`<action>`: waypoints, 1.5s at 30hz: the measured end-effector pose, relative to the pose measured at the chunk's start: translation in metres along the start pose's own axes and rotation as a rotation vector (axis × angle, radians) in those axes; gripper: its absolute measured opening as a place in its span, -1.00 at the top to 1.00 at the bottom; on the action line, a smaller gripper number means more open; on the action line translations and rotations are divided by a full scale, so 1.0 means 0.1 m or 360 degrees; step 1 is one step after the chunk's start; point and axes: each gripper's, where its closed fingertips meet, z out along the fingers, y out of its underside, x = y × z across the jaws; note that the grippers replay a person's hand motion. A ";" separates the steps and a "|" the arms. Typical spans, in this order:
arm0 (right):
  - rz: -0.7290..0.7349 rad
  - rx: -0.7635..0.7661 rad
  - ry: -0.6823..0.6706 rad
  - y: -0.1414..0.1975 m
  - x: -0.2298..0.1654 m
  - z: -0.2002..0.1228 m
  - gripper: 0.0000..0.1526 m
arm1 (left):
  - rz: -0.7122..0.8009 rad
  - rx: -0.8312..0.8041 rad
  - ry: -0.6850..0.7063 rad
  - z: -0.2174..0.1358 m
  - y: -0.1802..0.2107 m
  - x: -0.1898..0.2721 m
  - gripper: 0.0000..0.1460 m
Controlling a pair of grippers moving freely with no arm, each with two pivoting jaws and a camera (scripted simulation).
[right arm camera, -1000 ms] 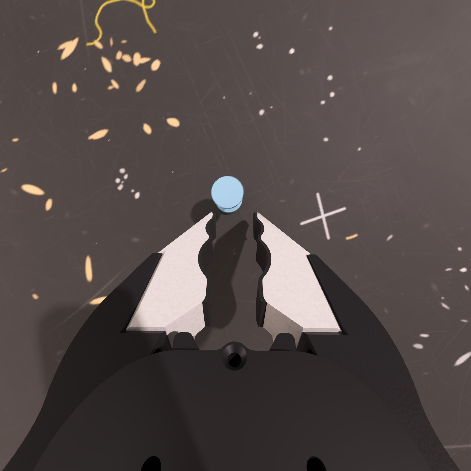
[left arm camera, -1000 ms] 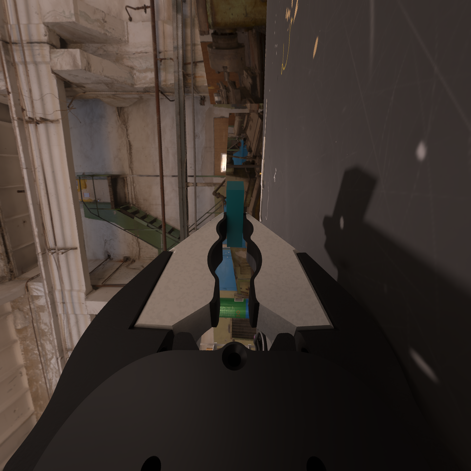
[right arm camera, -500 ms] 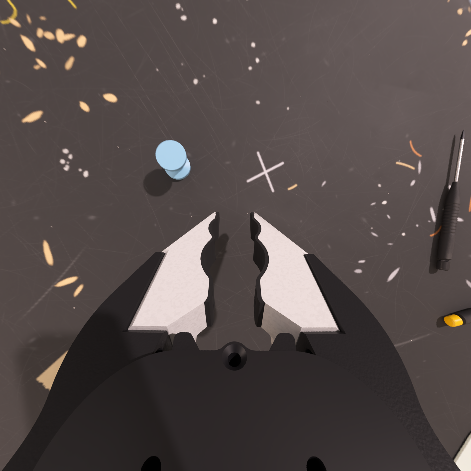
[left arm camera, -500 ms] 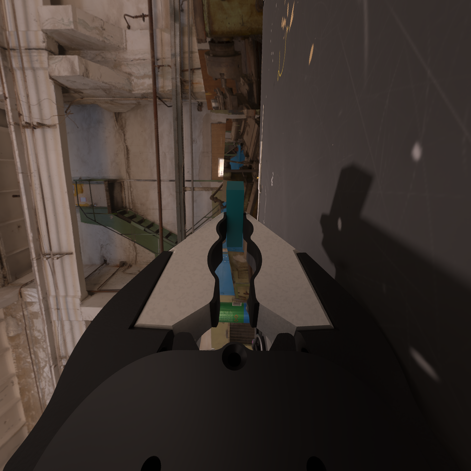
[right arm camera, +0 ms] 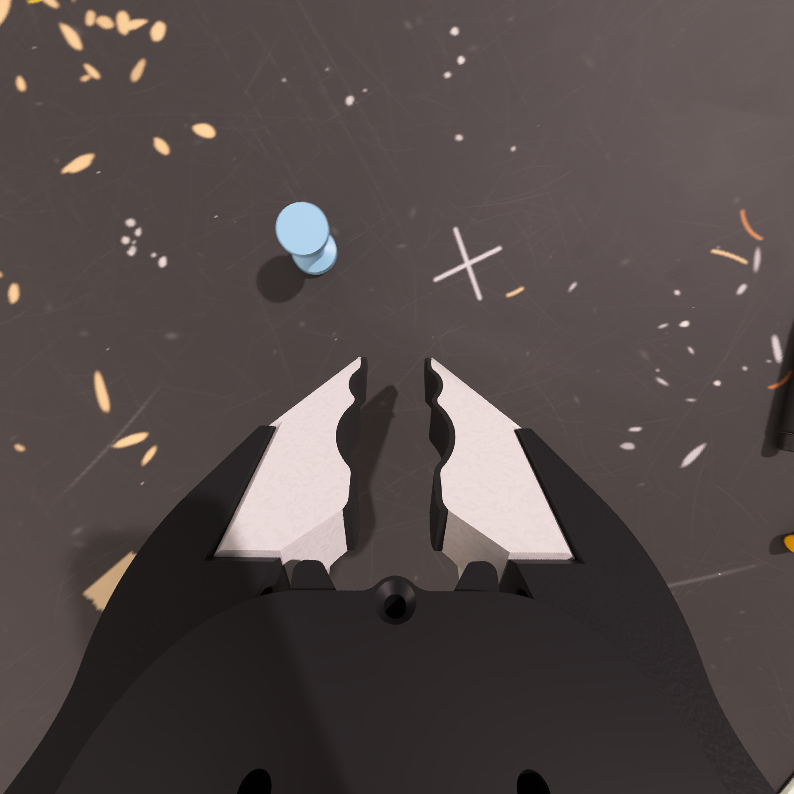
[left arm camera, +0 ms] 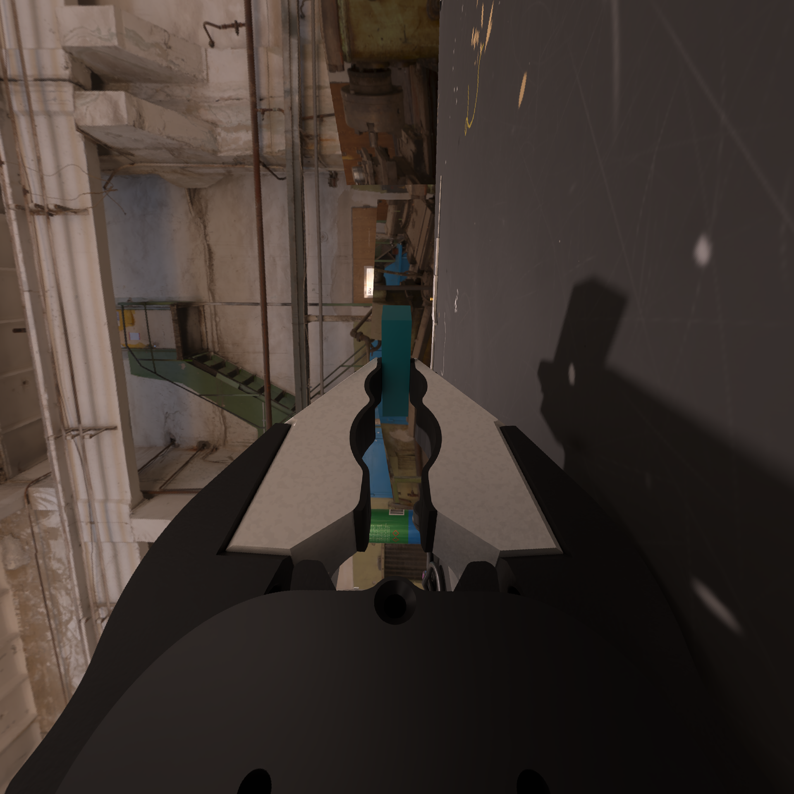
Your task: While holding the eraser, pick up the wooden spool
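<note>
moved: since half a second ago the spool (right arm camera: 306, 239) sits lower and more toward the middle of the right wrist view, and the black tool (right arm camera: 784, 399) has slid out to the right edge.
spool: pale blue, standing on end on the dark tabletop (right arm camera: 558, 172), upper left of the jaws, apart from them.
right gripper (right arm camera: 395, 363): jaws apart, holding nothing.
left gripper (left arm camera: 395, 365): jaws clamped on the teal eraser (left arm camera: 395, 361), which sticks out past the tips.
white cross (right arm camera: 467, 263): right of the spool.
</note>
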 end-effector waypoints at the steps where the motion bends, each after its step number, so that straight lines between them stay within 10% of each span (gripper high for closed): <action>1: -0.0007 -0.0009 -0.0027 0.01 -0.03 -0.01 0.66 | -0.0001 0.0000 0.0001 0.00 0.00 0.00 0.85; 23: -0.0290 0.0193 -0.0155 -0.49 -0.44 0.15 0.48 | 0.0002 -0.0003 0.0004 0.00 0.00 0.00 0.85; 36: 0.0030 0.0317 -0.0054 -0.62 -0.19 0.34 0.27 | 0.0000 -0.0002 0.0006 0.00 0.01 0.00 0.85; 41: -0.0011 0.0223 -0.0106 -0.56 -0.28 0.40 0.29 | -0.0002 -0.0001 0.0007 0.00 0.01 0.00 0.85; 45: -0.0097 0.0138 -0.0250 -0.47 -0.42 0.35 0.67 | -0.0002 0.0000 0.0007 0.00 0.00 0.00 0.85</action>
